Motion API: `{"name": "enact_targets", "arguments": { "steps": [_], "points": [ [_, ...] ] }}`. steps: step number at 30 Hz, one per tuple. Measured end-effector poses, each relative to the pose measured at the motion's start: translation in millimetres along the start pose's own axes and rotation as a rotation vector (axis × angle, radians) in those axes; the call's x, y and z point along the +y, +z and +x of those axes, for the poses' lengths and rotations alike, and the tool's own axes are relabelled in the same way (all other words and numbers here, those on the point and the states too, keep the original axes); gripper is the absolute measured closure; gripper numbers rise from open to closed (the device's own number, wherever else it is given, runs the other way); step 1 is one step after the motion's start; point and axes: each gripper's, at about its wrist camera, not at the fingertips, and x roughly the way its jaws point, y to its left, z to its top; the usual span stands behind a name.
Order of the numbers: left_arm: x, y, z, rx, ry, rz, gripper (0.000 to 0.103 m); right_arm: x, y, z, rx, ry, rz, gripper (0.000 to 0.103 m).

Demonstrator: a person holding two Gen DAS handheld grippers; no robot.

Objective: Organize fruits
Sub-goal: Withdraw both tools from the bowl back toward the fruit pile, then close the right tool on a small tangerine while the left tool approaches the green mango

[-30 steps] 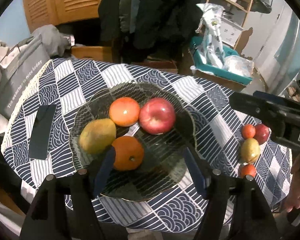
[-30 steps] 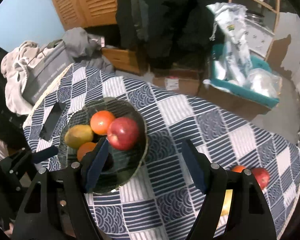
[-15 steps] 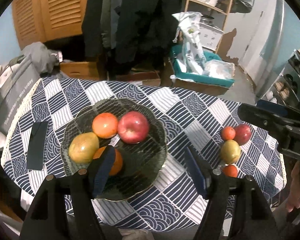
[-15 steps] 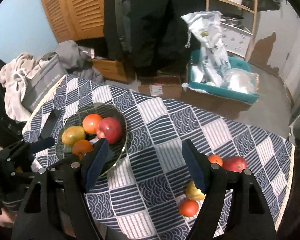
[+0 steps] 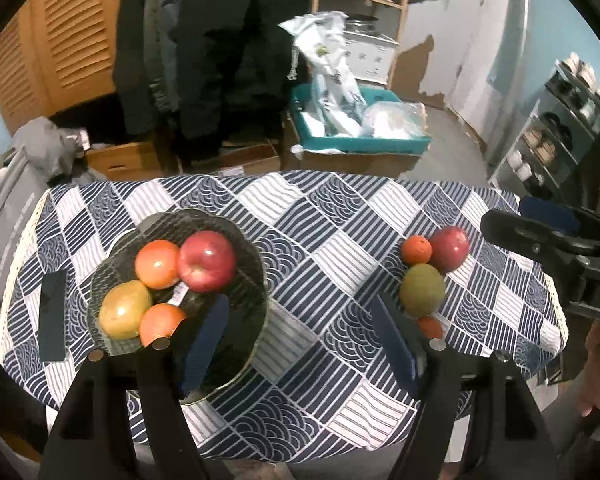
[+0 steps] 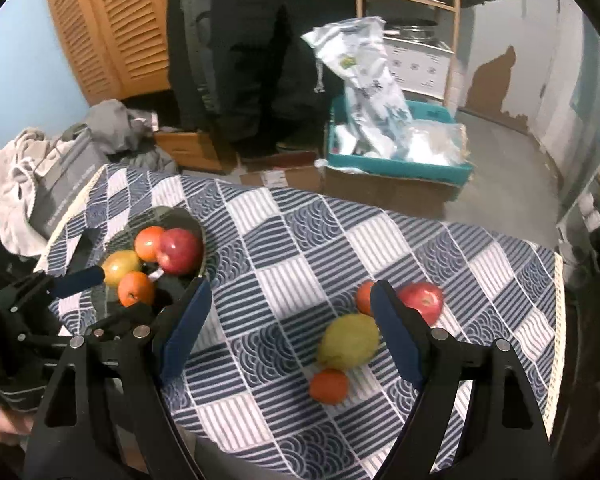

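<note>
Both views have pulled back from the glass plate (image 5: 256,280); jaws have just been opening, nothing between them.

Left wrist: left gripper (image 5: 300,340) wide, empty, just right of the plate, which holds four fruits.

Right wrist: right gripper (image 6: 288,332) wide, empty; loose mango (image 6: 348,346), red apple (image 6: 422,300) and two oranges lie well right of the plate, mango at the right finger, likely next pick.
</note>
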Motion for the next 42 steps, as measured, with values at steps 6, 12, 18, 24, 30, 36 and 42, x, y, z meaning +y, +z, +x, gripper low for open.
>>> {"name": "enact_targets", "arguments": {
  "steps": [6, 12, 18, 24, 30, 36, 42],
  "points": [
    [-26.1, -2.8, 7.6, 0.011, -0.003, 0.070, 0.027, -24.3, -17.7, -1.0, 0.019, -0.036, 0.044, 0.021],
    [-41.1, -5.6, 17.2, 0.029, -0.007, 0.104, 0.027, -44.6, -35.8, 11.1, 0.071, -0.057, 0.075, 0.021],
    [-47.5, -12.1, 38.3, 0.083, 0.013, 0.125, 0.027, -52.6, -56.6, 39.3, 0.160, -0.060, 0.080, 0.021],
    [-44.3, -22.0, 63.3, 0.158, 0.029, 0.124, 0.027, -54.3, -71.7, 66.5, 0.239, -0.043, 0.080, 0.021],
    [-39.6, -29.0, 79.6, 0.198, 0.052, 0.130, 0.027, -53.2, -83.2, 91.6, 0.310, -0.020, 0.087, 0.021],
    [-35.1, -34.7, 93.5, 0.242, 0.064, 0.129, 0.027, -48.7, -95.4, 116.1, 0.371, -0.010, 0.079, 0.021],
    [-35.9, -37.5, 98.1, 0.257, 0.072, 0.139, 0.027, -49.2, -102.8, 132.5, 0.403, 0.004, 0.088, 0.022]
  ]
}}
